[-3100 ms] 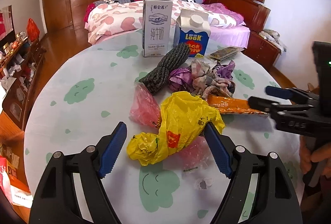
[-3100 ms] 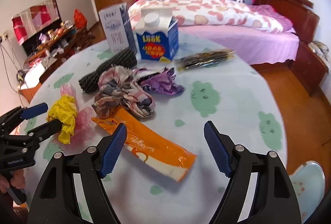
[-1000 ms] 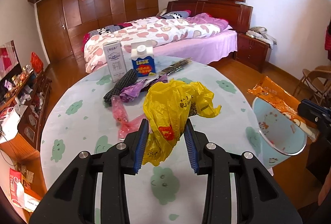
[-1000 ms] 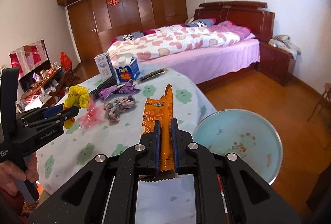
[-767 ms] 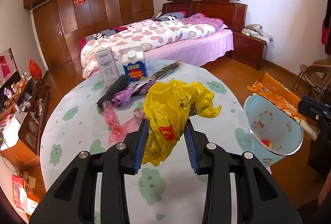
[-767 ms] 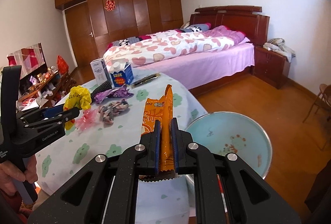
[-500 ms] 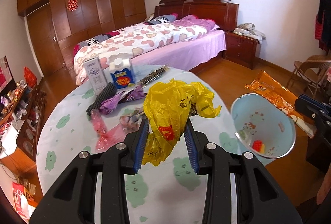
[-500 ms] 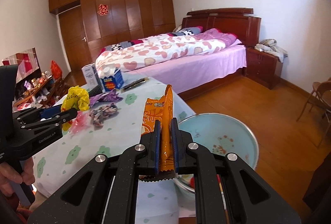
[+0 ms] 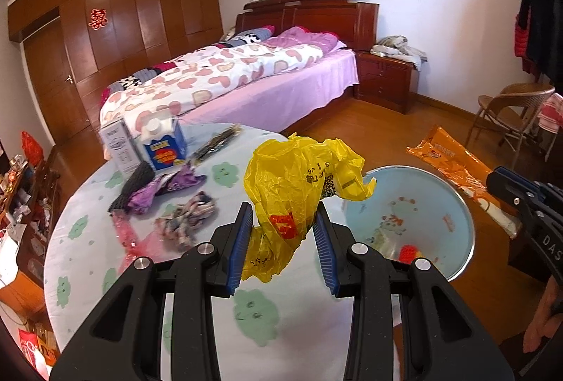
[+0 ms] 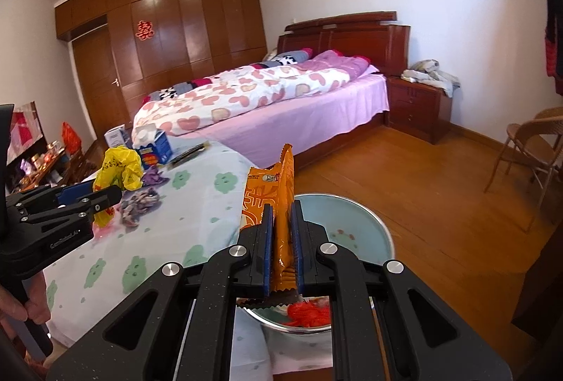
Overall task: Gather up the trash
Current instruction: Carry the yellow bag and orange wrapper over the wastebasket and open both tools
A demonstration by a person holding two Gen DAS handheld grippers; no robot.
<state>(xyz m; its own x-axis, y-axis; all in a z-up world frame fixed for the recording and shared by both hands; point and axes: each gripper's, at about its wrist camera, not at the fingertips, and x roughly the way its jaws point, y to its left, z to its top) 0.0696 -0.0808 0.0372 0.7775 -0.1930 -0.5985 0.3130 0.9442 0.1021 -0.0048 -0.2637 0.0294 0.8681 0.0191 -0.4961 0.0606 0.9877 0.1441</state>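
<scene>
My left gripper (image 9: 284,243) is shut on a crumpled yellow plastic bag (image 9: 299,183) and holds it above the table's right edge, next to the light blue trash bin (image 9: 454,205). My right gripper (image 10: 281,250) is shut on an orange snack wrapper (image 10: 272,198), held upright above the bin (image 10: 373,226). The wrapper (image 9: 454,166) also shows in the left wrist view beyond the bin. Red trash (image 10: 309,314) lies in the bin's bottom. The yellow bag (image 10: 121,166) and left gripper (image 10: 102,199) show at the left of the right wrist view.
The round table with a cloud-print cloth (image 9: 140,275) holds a patterned rag (image 9: 190,215), a pink bag (image 9: 128,233), a purple wrapper (image 9: 165,187), a dark knit roll (image 9: 135,180), two cartons (image 9: 162,145) and a dark packet (image 9: 218,143). A bed (image 9: 246,78) stands behind; a chair (image 9: 510,113) at right.
Both grippers have carried their loads rightward, off the table toward the bin. The bin now sits closer, below the wrapper, and the table trash has shifted left.
</scene>
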